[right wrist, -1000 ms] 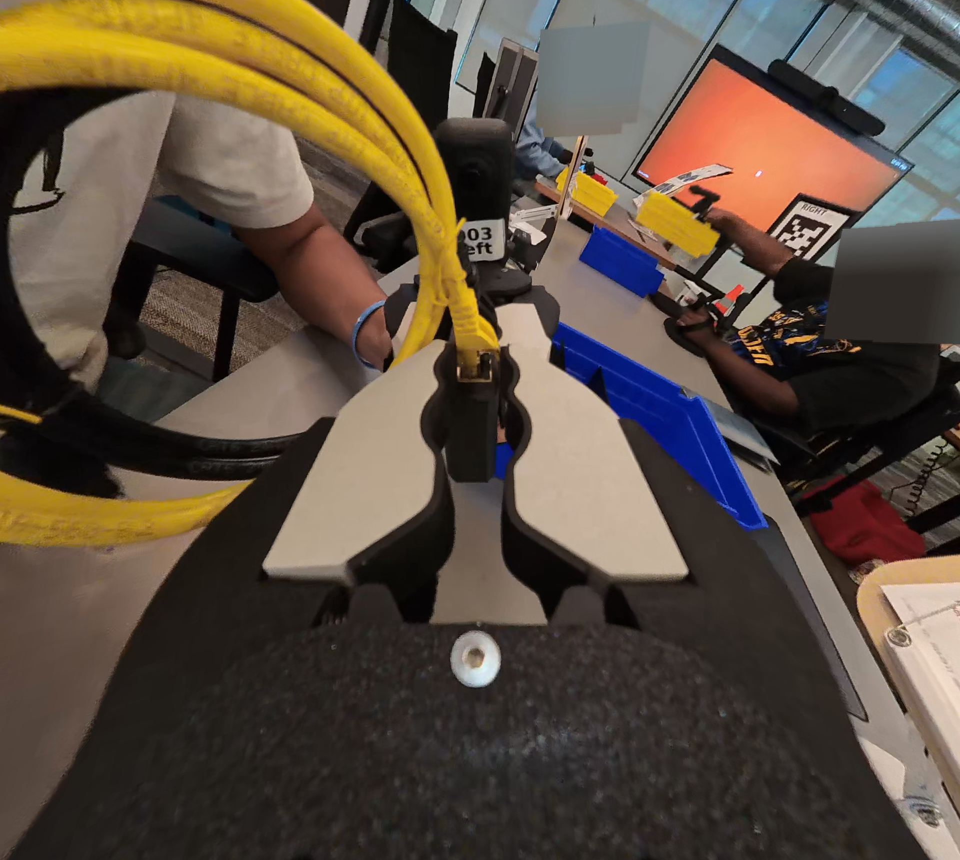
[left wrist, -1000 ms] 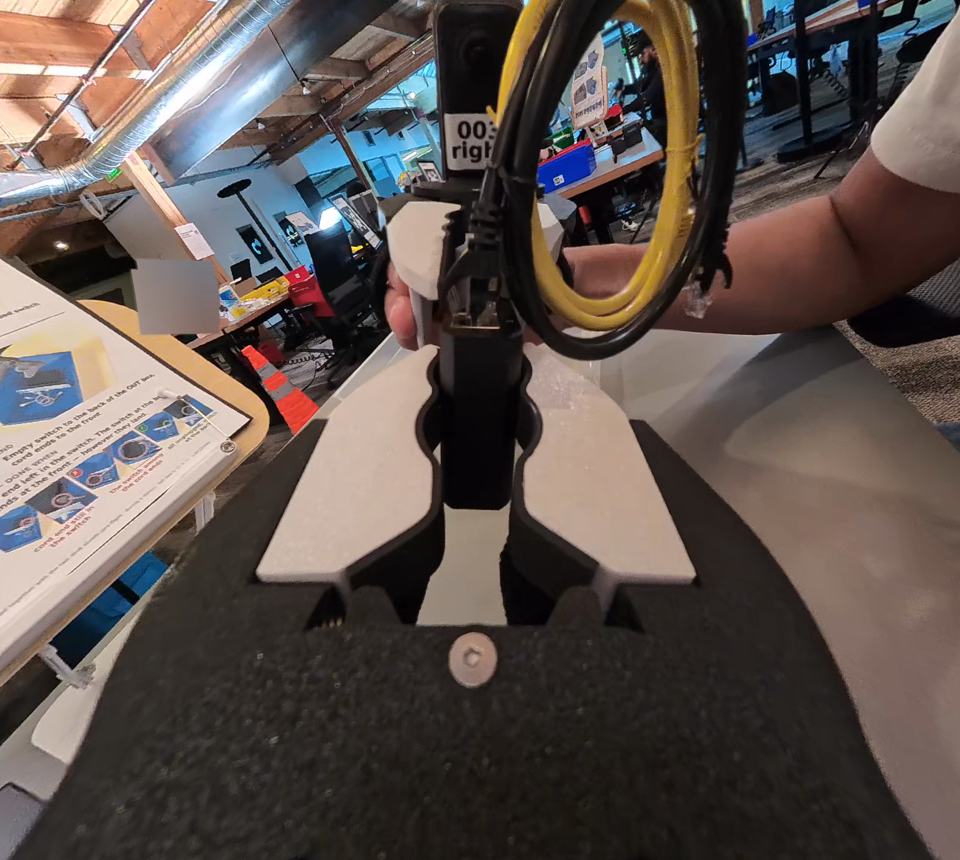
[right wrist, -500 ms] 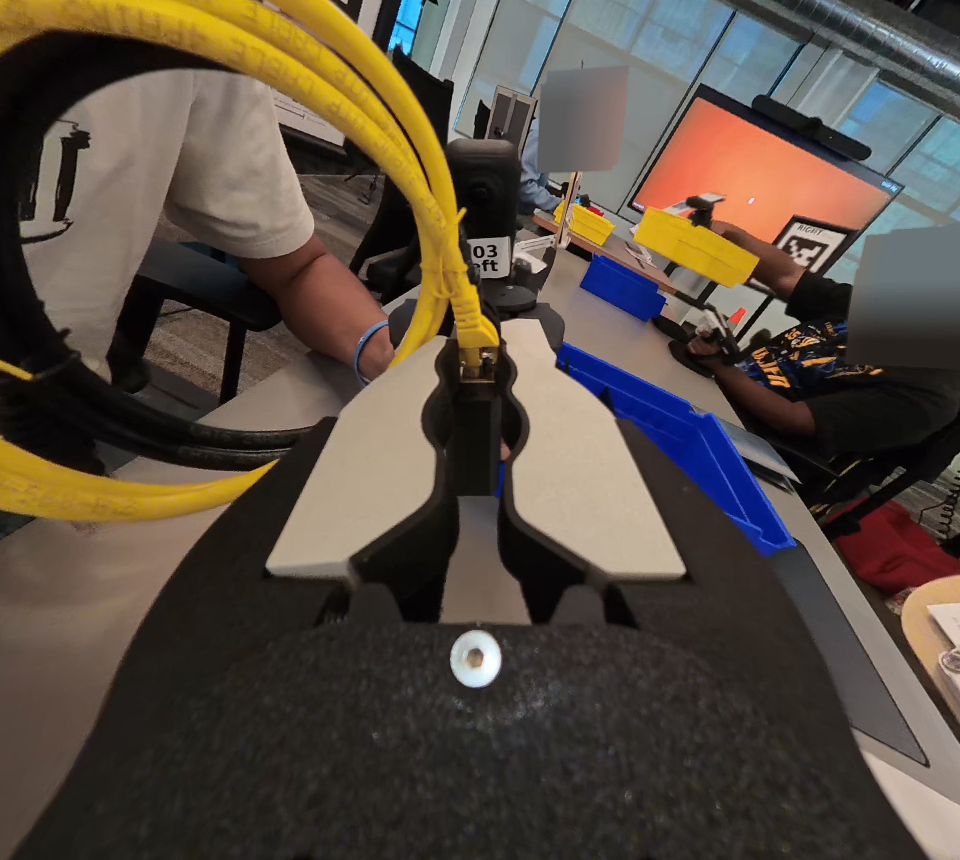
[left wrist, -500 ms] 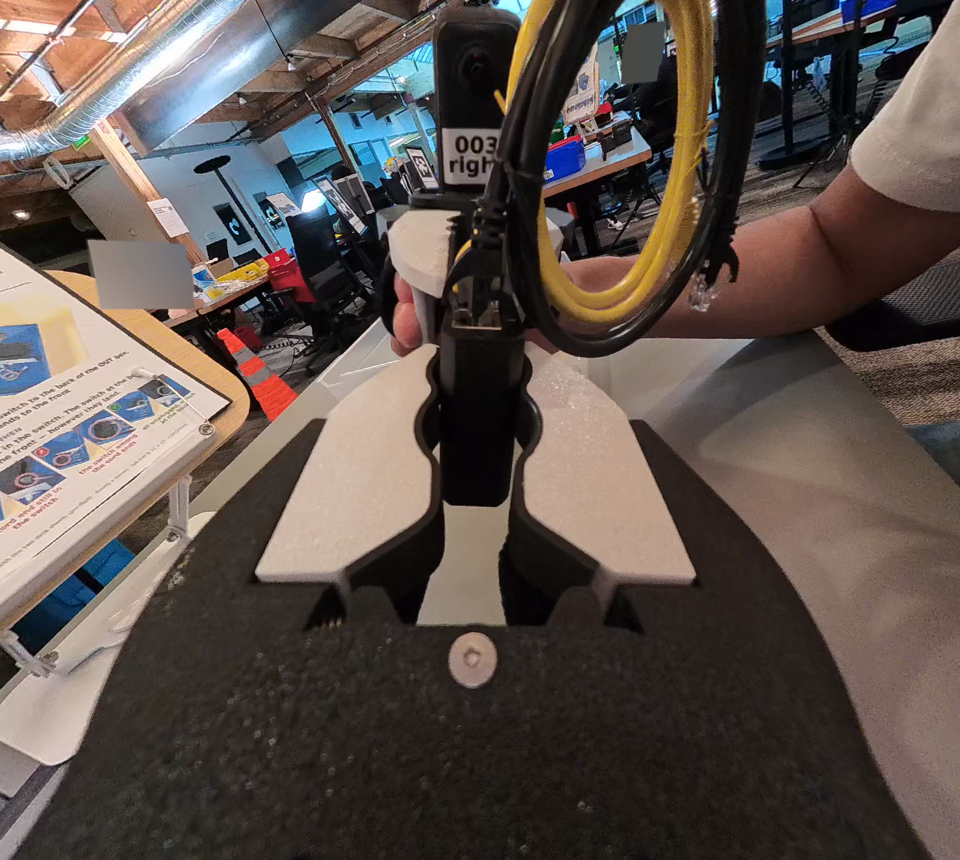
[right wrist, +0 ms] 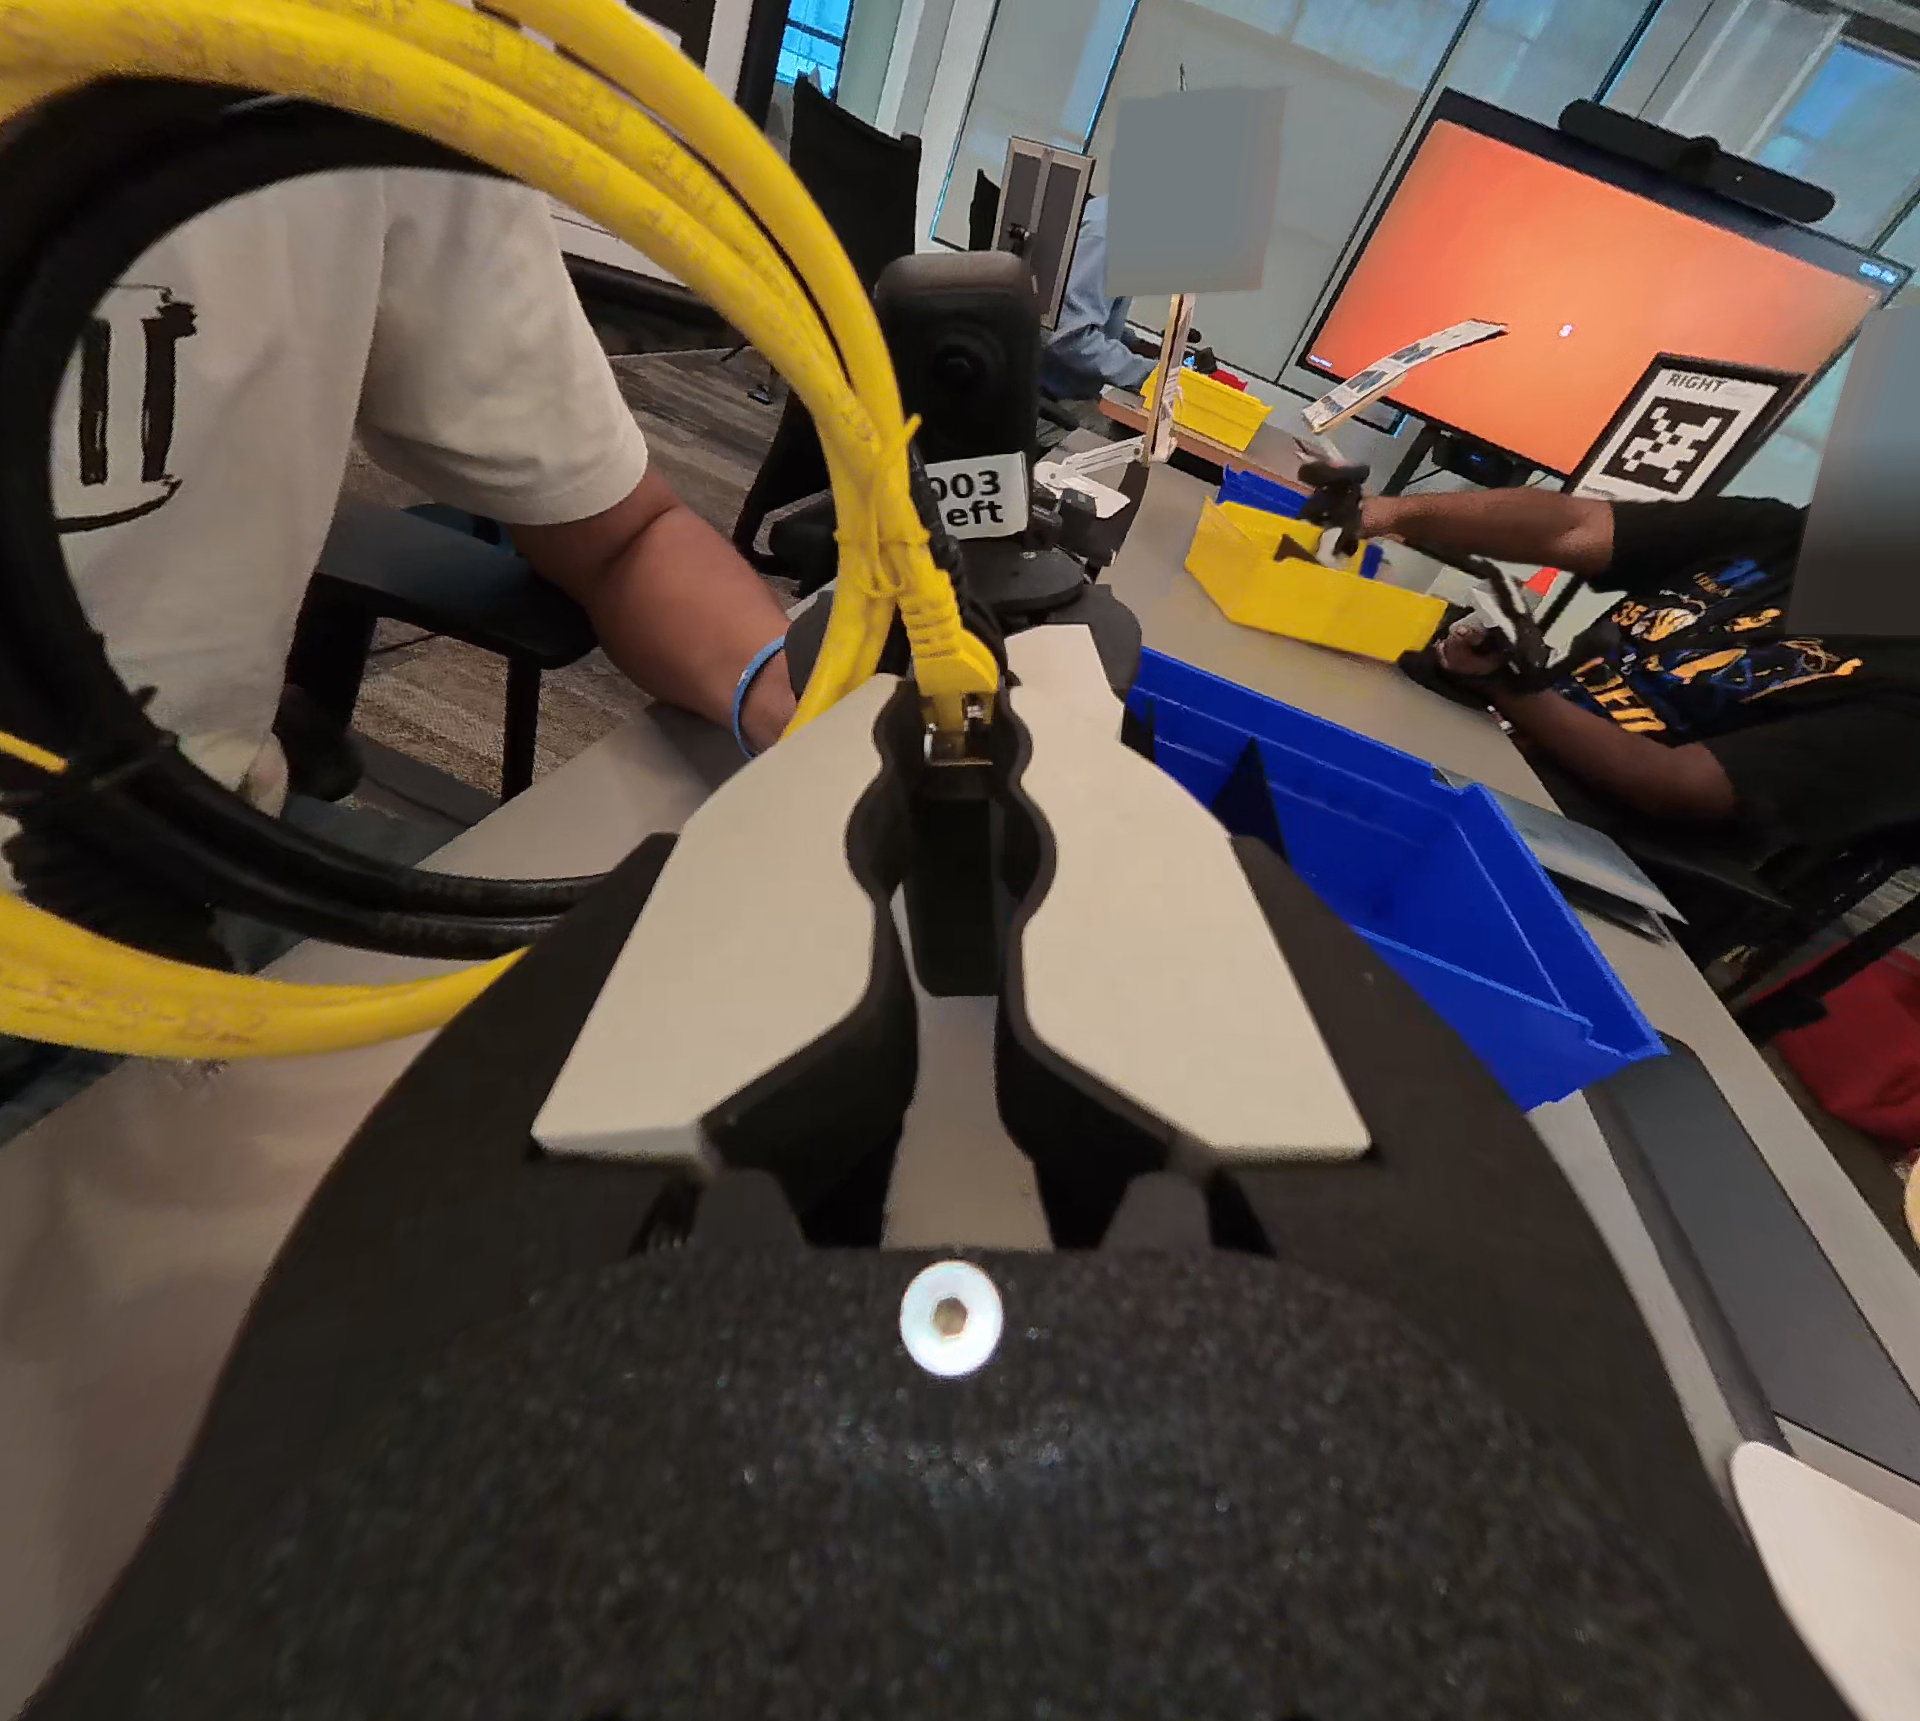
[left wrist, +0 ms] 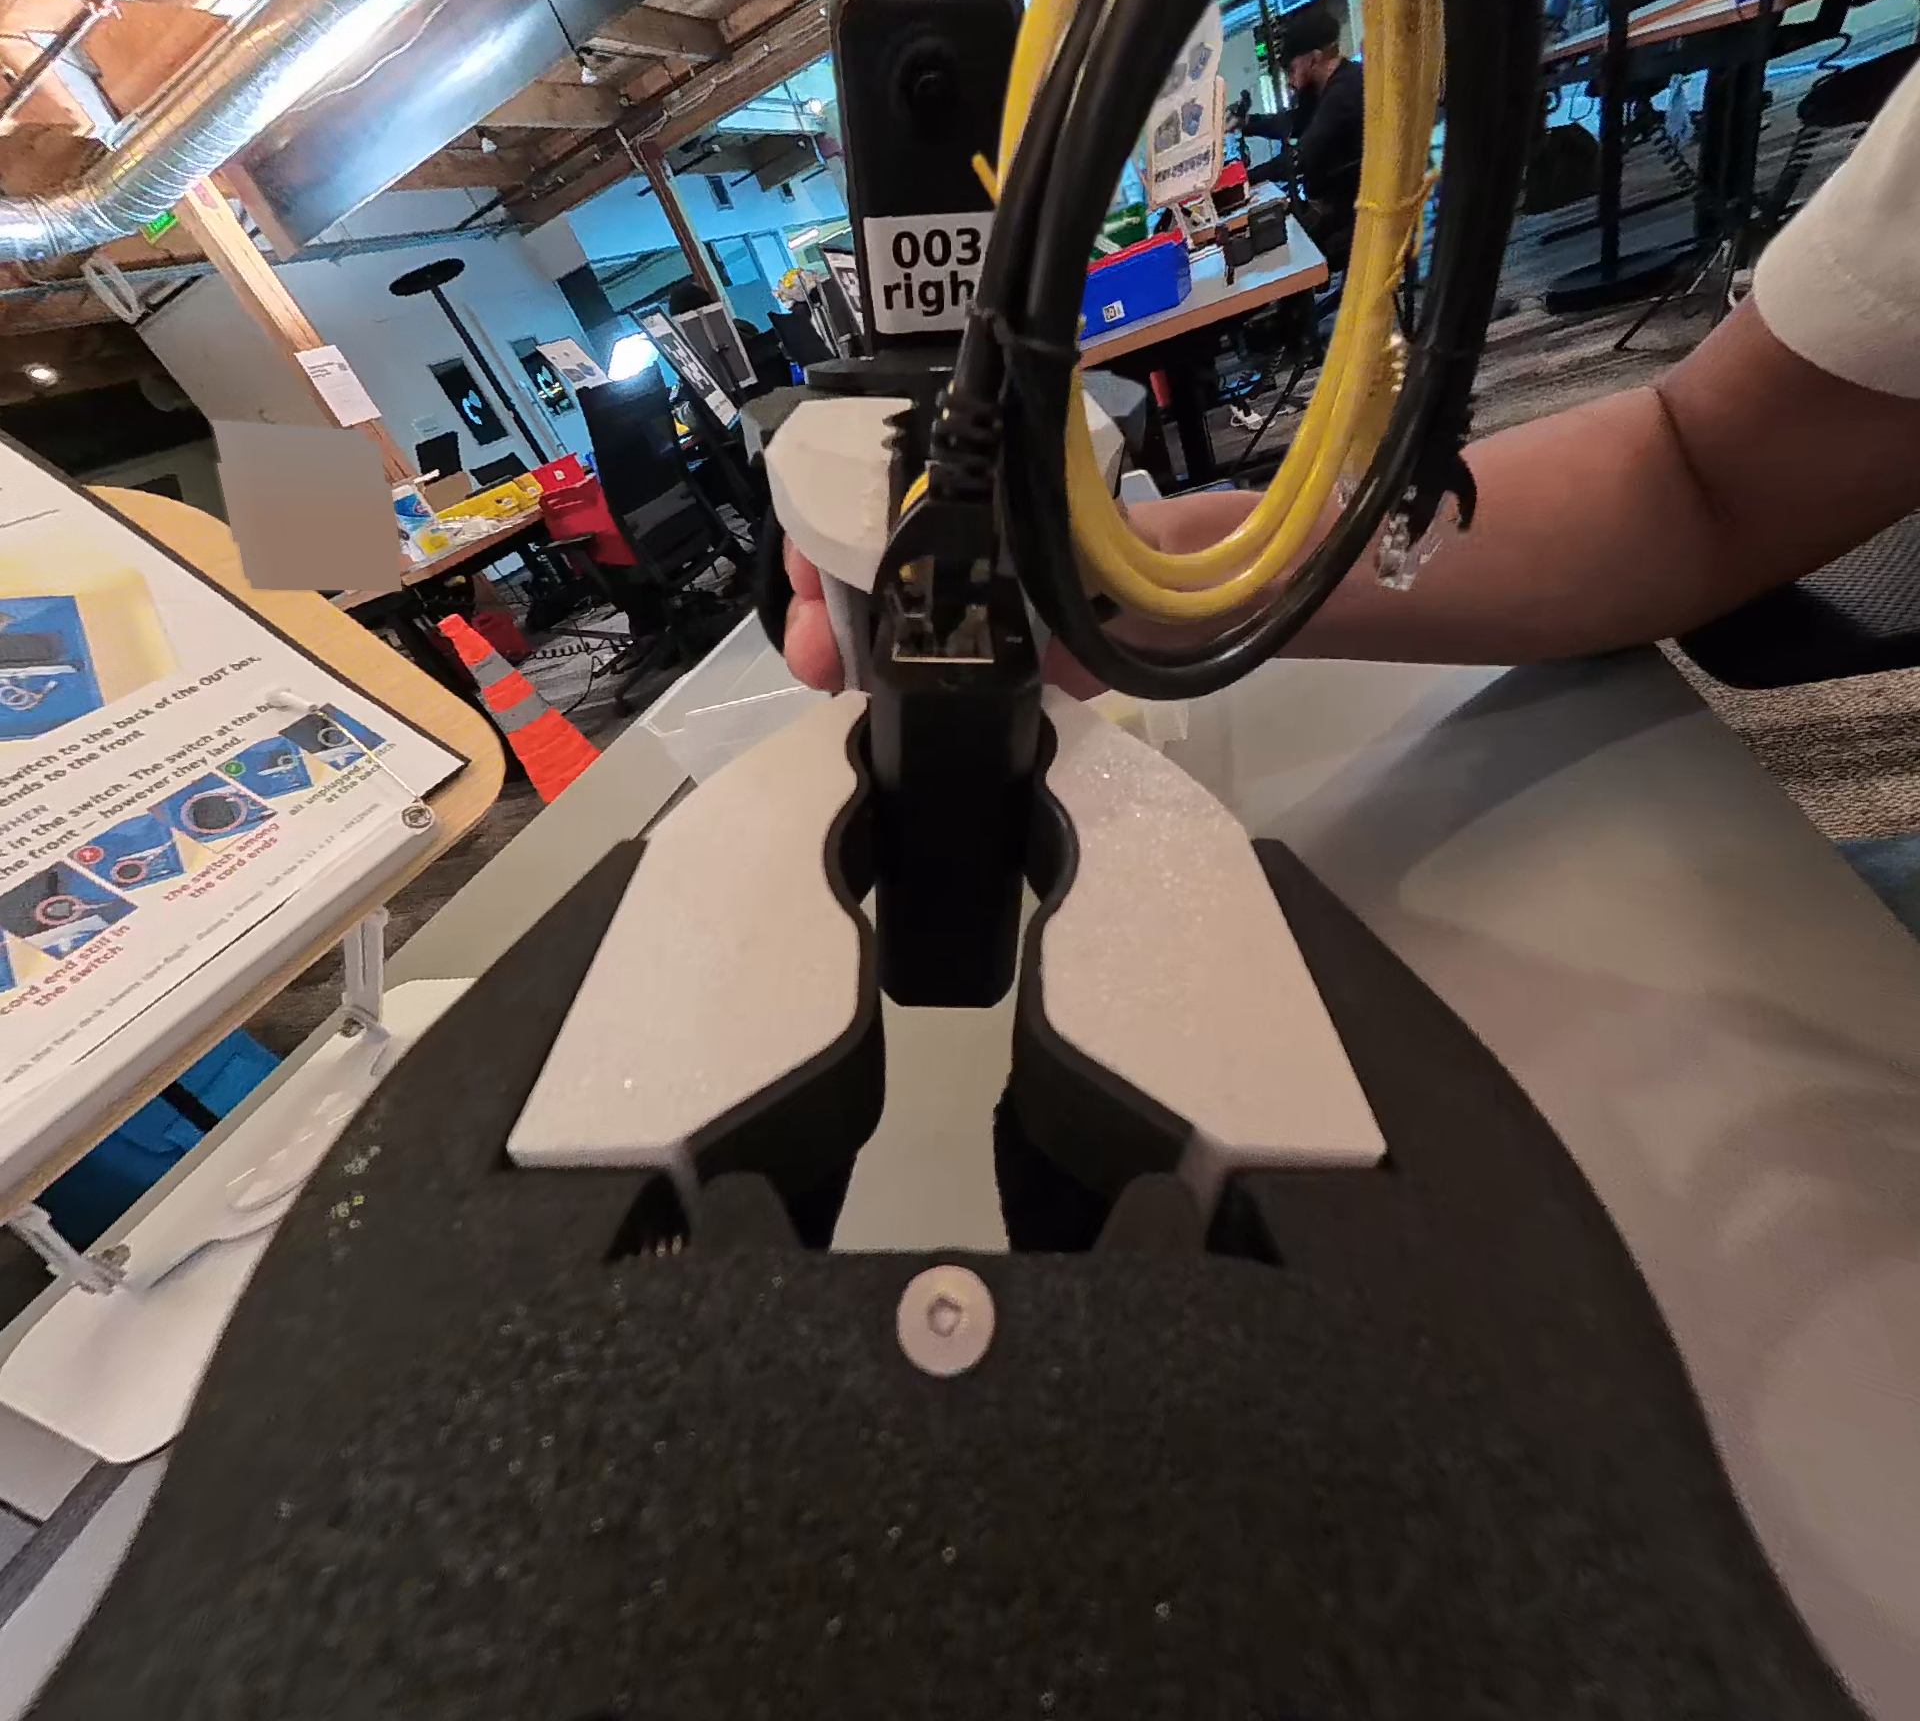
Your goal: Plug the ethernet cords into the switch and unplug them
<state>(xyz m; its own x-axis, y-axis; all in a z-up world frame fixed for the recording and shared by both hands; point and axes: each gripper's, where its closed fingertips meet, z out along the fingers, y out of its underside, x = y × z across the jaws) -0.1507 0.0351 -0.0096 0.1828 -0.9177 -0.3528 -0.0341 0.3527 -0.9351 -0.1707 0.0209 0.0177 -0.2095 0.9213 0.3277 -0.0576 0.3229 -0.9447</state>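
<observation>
The slim black box-shaped switch (left wrist: 940, 861) sat on edge above the grey table (left wrist: 1558, 944), clamped between the left gripper's (left wrist: 951, 715) white fingers, ports facing away. The right gripper (right wrist: 956, 705), opposite the switch, seemed to be pinching the moulded yellow plug (right wrist: 940, 643) seated in a port.

A straight pull would probably fail if the plug's latch tab was not pressed, or it might drag the switch out of the left clamp. The coiled yellow ethernet cord (right wrist: 623, 144) and coiled black ethernet cord (left wrist: 1455, 321) hung together just above the switch. Their weight could twist the switch, and freeing one could tug the black plug (left wrist: 956, 528) beside it.

The latch tab, the pads' contact with the yellow plug and the port count were not discernible. The switch's lower body was hidden between the fingers.
</observation>
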